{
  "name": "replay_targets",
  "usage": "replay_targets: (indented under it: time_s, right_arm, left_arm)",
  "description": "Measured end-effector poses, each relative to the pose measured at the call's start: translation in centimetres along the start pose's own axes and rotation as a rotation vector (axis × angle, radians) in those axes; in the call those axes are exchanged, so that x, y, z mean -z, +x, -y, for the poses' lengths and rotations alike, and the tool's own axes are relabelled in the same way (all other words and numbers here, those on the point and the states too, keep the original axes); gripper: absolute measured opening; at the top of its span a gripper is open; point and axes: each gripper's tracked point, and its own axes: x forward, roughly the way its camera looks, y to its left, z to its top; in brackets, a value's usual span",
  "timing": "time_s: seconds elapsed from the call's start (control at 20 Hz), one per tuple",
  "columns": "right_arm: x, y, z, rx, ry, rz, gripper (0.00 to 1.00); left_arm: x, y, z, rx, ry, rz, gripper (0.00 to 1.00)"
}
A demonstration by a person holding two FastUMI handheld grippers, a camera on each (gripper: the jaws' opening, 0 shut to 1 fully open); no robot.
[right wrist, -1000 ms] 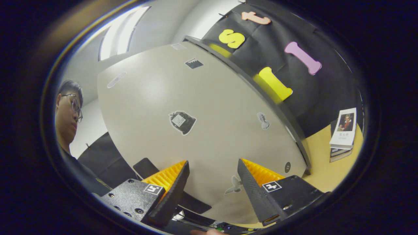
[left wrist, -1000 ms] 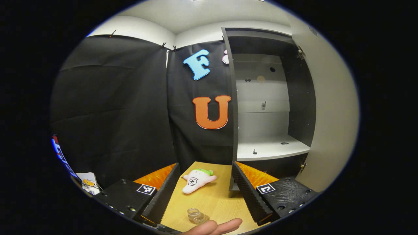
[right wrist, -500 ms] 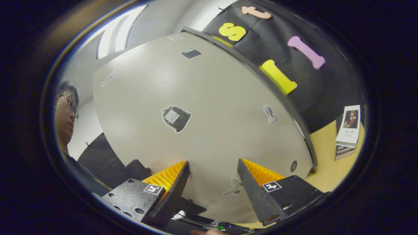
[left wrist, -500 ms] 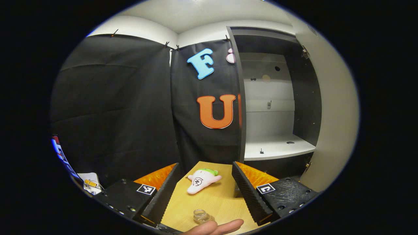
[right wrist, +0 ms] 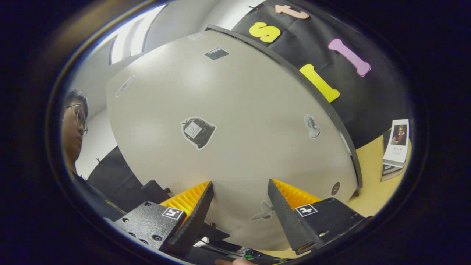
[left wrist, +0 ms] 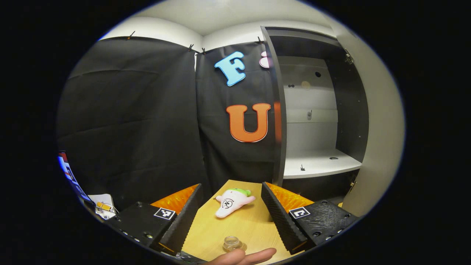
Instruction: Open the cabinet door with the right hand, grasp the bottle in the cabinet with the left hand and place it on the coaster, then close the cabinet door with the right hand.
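Your left gripper [left wrist: 231, 209] hangs low over the wooden bench [left wrist: 250, 224], jaws spread wide with nothing between them. Between the fingers, farther off on the bench, a small plush toy [left wrist: 232, 200] lies on its side. Closer in, at the bottom of the left gripper view, sits the bottle [left wrist: 232, 243], a small clear glass one standing upright on the bench, with your fingertip [left wrist: 246, 256] just beside it at the edge of the picture. I can't make out the coaster under it from here. To the right the cabinet [left wrist: 323, 110] stands open, its pale shelf [left wrist: 320, 166] showing bare apart from a few small marks, and the cabinet door [left wrist: 379, 121] swings out along the right side.

Your right gripper [right wrist: 239, 200] is up close to the outer face of that door [right wrist: 235, 121], jaws wide and gripping nothing; whether the fingertips touch the panel I can't tell. The door carries several small stickers [right wrist: 198, 131]. Beyond its edge, a stack of books [right wrist: 395, 147] rests on the bench [right wrist: 371, 184].
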Motion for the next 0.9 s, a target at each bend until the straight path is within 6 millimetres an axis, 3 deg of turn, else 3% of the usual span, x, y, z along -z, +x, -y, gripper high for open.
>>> replay_targets:
  time_s: [0.55,0.9]
  right_arm:
    - [0.2,1.6,-0.3,-0.047,0.022,-0.031,0.95]
    - [1.0,3.3,0.5,-0.042,0.014,-0.064,0.95]
  left_arm:
    - [1.1,0.6,-0.8,-0.020,0.020,-0.011,0.96]
    - [1.5,1.1,-2.7,-0.049,0.043,-0.020,0.96]
